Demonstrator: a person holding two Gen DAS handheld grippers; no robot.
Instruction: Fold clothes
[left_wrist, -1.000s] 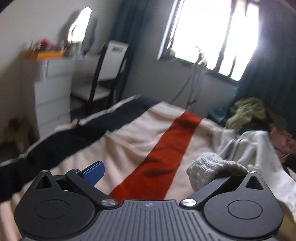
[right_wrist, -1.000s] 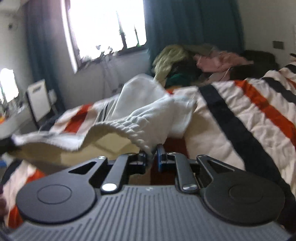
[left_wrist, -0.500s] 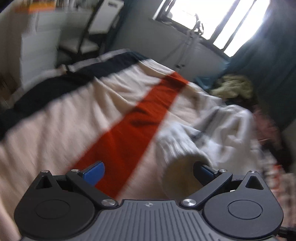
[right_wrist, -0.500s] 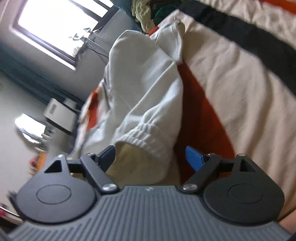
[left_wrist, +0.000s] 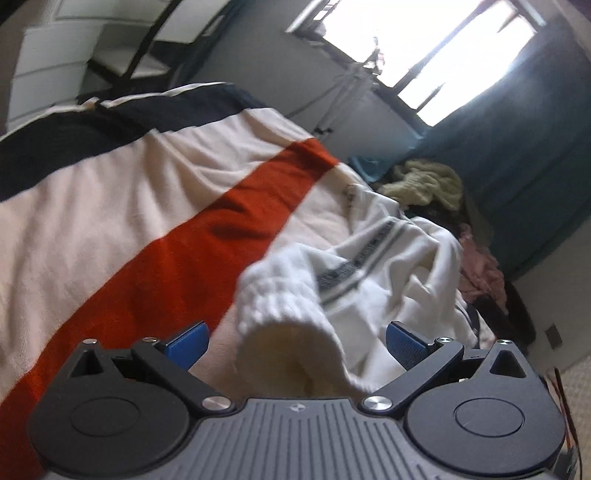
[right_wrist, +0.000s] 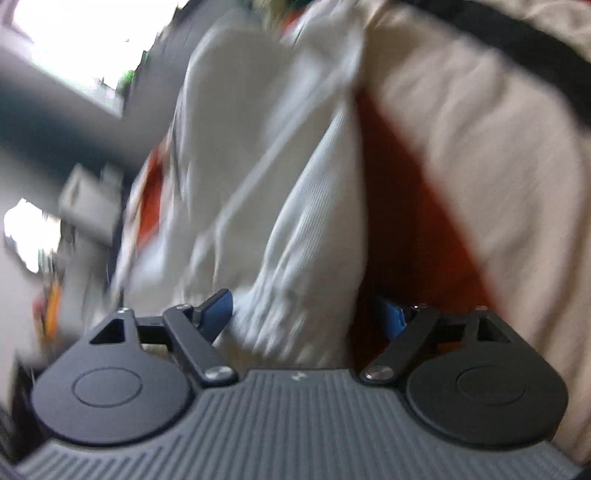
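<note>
No legible text or labels anywhere.

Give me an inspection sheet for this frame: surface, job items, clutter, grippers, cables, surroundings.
Surface: bed with cream, orange and navy striped blanket, wrinkled.
Job's things: white knit garment with ribbed cuffs and grey stripes, lying crumpled on the blanket.
Clutter: heap of yellow, pink and dark clothes beyond the bed.
Grippers: left gripper jaws open, a ribbed cuff between them, not pinched. Right gripper jaws have just been opening; cuff between them, not pinched; view blurred.
Cables: thin cords hanging below the window.
Surroundings: bright window, teal curtain, white drawer unit, dark-framed chair.
</note>
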